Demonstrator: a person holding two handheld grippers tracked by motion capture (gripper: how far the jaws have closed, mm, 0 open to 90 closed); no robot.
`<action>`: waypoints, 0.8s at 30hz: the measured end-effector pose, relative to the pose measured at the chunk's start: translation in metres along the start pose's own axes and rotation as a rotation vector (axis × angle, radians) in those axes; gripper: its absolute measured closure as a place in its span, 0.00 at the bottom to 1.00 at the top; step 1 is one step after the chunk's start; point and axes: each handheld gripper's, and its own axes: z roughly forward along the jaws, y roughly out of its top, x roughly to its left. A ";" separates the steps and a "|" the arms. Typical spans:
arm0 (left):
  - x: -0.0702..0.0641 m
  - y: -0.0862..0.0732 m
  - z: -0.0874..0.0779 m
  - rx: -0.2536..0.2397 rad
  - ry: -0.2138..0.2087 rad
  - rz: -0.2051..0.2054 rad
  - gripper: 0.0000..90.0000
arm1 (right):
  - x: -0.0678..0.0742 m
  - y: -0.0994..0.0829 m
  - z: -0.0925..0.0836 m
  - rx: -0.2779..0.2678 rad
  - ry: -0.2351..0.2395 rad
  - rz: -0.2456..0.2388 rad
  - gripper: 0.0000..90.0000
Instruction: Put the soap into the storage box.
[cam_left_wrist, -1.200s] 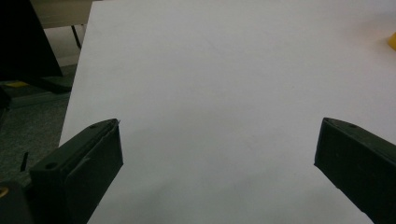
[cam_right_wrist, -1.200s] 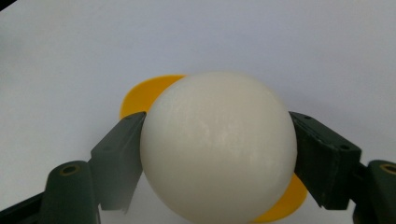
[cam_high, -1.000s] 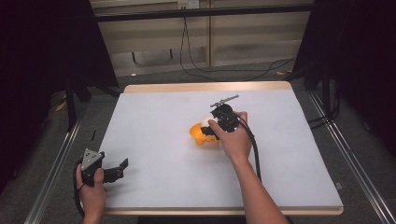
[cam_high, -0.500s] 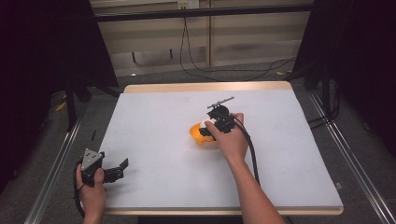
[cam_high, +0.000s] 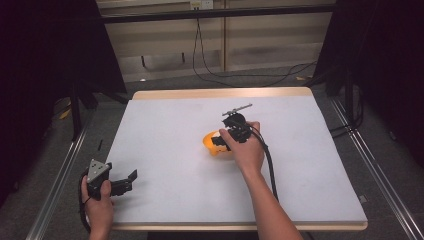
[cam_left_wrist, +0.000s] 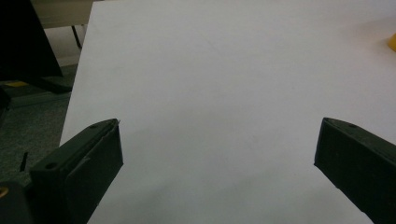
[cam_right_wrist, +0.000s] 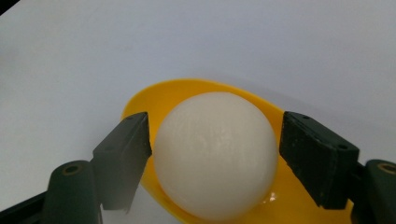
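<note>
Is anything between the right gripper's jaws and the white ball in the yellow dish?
Nothing visible. In the right gripper view, the right gripper has one open jaw on each side of the white ball, which sits in the yellow dish. Only narrow gaps separate the jaws from the ball.

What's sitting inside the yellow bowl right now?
A white ball sits in the yellow bowl, between the right gripper's open fingers, which straddle it. The ball hides most of the bowl's floor, so anything beneath it cannot be seen.

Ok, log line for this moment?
right tongs: open, straddling white ball in yellow dish | left tongs: open, idle over table
</note>
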 end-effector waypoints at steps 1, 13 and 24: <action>0.000 0.000 0.000 0.001 0.000 0.001 0.01 | 0.000 0.001 -0.003 0.001 -0.016 -0.006 0.27; 0.000 0.000 0.000 0.003 0.000 0.004 0.01 | -0.013 -0.011 -0.021 -0.065 -0.009 -0.032 0.12; 0.000 0.000 0.000 0.003 0.004 0.006 0.01 | -0.026 -0.026 -0.046 -0.151 -0.008 -0.026 0.00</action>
